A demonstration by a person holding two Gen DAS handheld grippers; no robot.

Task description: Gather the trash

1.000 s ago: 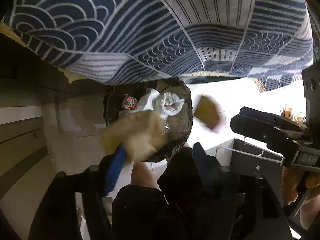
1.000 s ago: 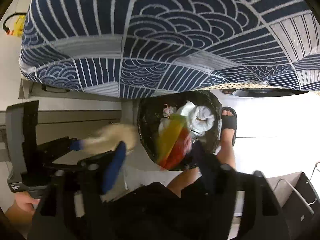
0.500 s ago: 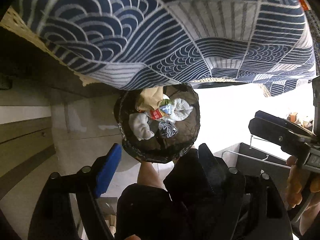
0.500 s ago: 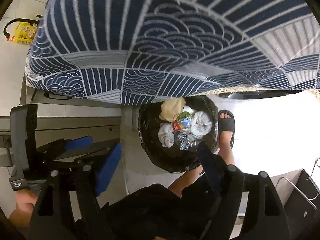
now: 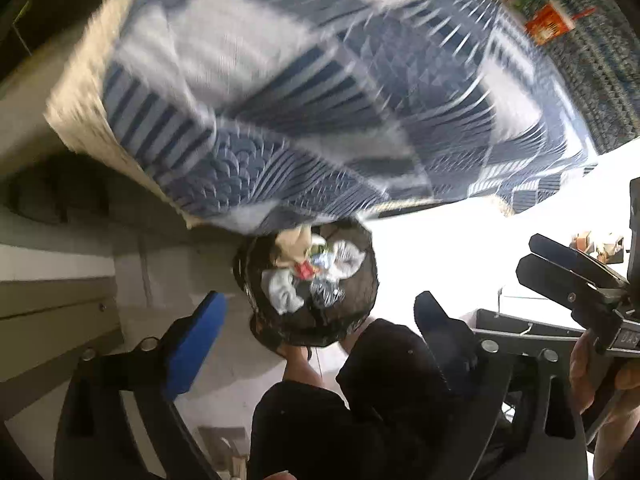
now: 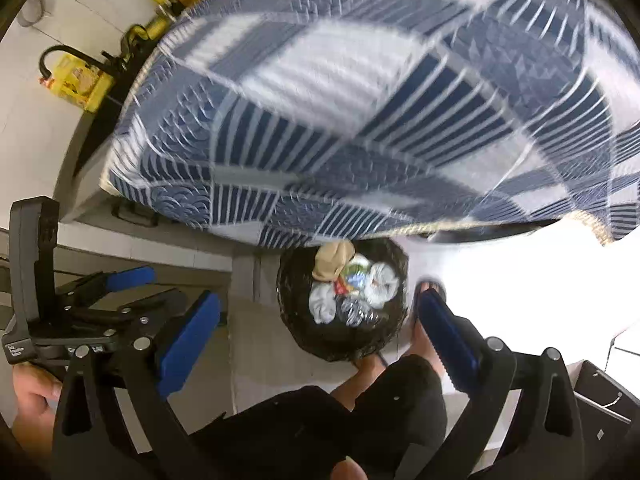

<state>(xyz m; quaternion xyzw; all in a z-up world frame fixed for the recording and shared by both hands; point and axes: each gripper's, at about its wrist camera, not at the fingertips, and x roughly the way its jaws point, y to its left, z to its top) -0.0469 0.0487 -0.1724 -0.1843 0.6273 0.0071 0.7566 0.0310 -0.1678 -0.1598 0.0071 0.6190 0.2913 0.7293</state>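
both grippers point steeply down over a black bin [image 5: 362, 320] on the pale floor [image 6: 256, 344], and both sets of jaws are opening with nothing between them. the left gripper [image 5: 320, 316] frames the near rim of the bin between its blue pads; the right gripper [image 6: 320, 320] does the same from the other side, with the bin's mouth in the open gap. the trash [image 6: 352, 288] lies inside the bin: a tan crumpled paper toward the rim nearest the table, white tissues, a red scrap and clear crinkled plastic. a blue-and-white patterned tablecloth [image 6: 360, 100] hangs over the table's edge, and that edge overhangs the far rim of the bin. a sandalled foot [image 6: 426, 292] stands just beside the bin's right rim in the right wrist view, and the person's dark-clad legs [image 6: 340, 420] fill the space below. bare floor lies open to the left of the bin, up to a low cabinet front [image 5: 52, 300]. both views are blurred.
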